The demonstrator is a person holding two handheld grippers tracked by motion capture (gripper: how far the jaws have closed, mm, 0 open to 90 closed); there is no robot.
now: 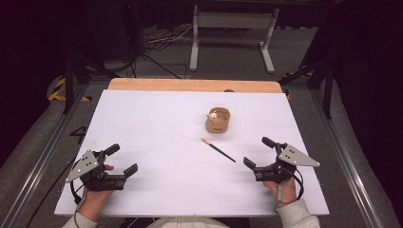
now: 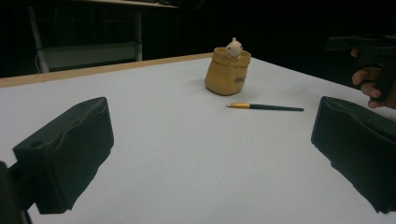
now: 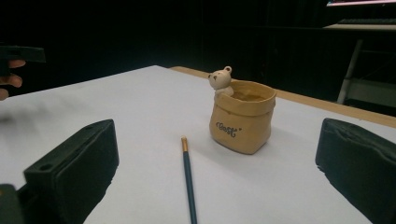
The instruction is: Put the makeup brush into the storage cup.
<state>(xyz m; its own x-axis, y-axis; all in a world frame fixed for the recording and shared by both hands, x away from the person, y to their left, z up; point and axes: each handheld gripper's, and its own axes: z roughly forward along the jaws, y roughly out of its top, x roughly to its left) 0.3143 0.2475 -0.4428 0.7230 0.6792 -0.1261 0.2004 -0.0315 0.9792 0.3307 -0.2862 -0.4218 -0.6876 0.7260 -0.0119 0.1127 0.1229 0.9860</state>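
Lying flat, pen [image 1: 218,150], gold tip toward pot [image 1: 218,120]

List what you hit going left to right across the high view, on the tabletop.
Left gripper, open, in the person's left hand → dark pencil with a gold tip → tan sack-shaped pot with a small white bear on its rim → right gripper, open, in the right hand.

White table [image 1: 142,142], pot [image 1: 218,120], pen [image 1: 217,149]
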